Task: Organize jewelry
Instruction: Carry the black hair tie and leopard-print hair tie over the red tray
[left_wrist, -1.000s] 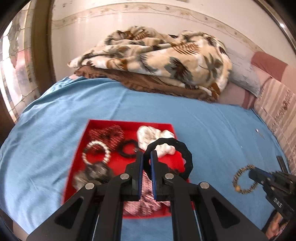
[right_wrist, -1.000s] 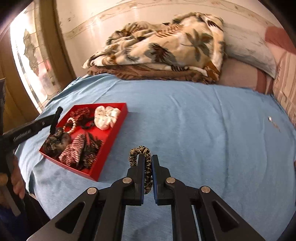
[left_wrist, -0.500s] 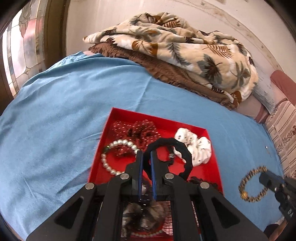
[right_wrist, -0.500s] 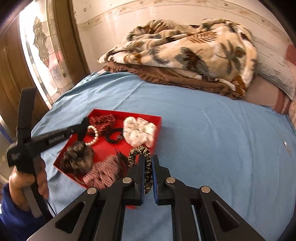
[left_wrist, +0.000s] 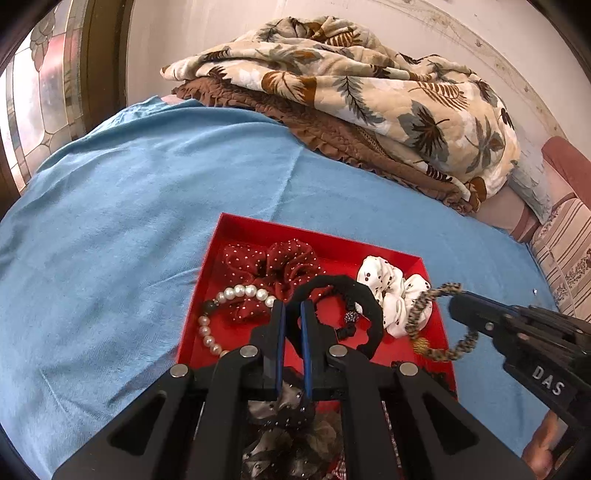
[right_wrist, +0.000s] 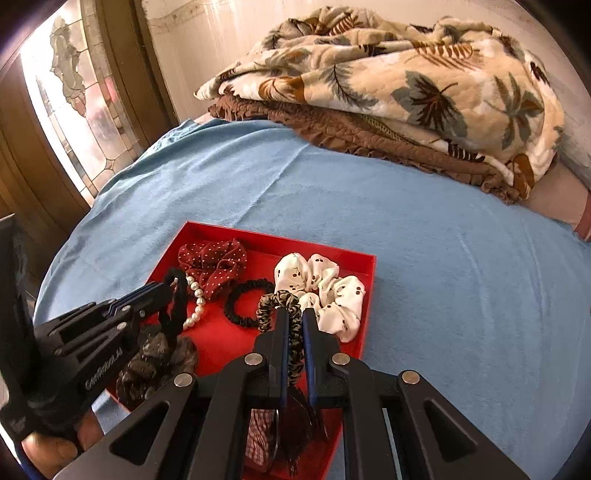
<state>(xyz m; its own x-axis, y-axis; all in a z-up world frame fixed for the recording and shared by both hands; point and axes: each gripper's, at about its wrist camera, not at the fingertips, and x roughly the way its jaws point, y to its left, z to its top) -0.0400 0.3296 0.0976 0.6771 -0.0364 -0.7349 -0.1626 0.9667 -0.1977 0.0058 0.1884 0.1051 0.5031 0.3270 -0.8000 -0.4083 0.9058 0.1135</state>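
A red tray (left_wrist: 207, 291) sits on a bed covered with a blue sheet (left_wrist: 129, 221), and both grippers hang over it. The left gripper (left_wrist: 291, 314) has its jaws nearly together, pinching a black scrunchie (left_wrist: 365, 306) whose loop stands out to the right of the fingertips, above the middle of the tray. The right gripper (right_wrist: 295, 321) is likewise narrowed to a slit and clamps a leopard-print hair tie (right_wrist: 275, 301), which runs down between its blue-lined fingers (right_wrist: 282, 332) and curls up past the tips; in the left wrist view the same tie (left_wrist: 419, 310) hangs from that gripper over the tray's right edge. Inside the tray, a dark red polka-dot scrunchie (left_wrist: 273, 262) lies at the far left, a white scrunchie with dark spots (left_wrist: 391, 284) at the far right, and a pearl bracelet (left_wrist: 229, 299) curves just in front of the red one. A thin black hair tie (right_wrist: 243, 299) rests flat on the tray floor between the pearls and the white scrunchie. Nearer the cameras, a grey-brown scrunchie (right_wrist: 155, 358) lies in the near left part, and a red-and-white checked piece (right_wrist: 258, 432) shows under the right gripper, partly hidden. A person's hand (right_wrist: 55, 446) grips the left tool's handle. Folded at the head of the bed is a palm-leaf blanket (left_wrist: 369, 96) over a brown quilt (left_wrist: 332, 140).
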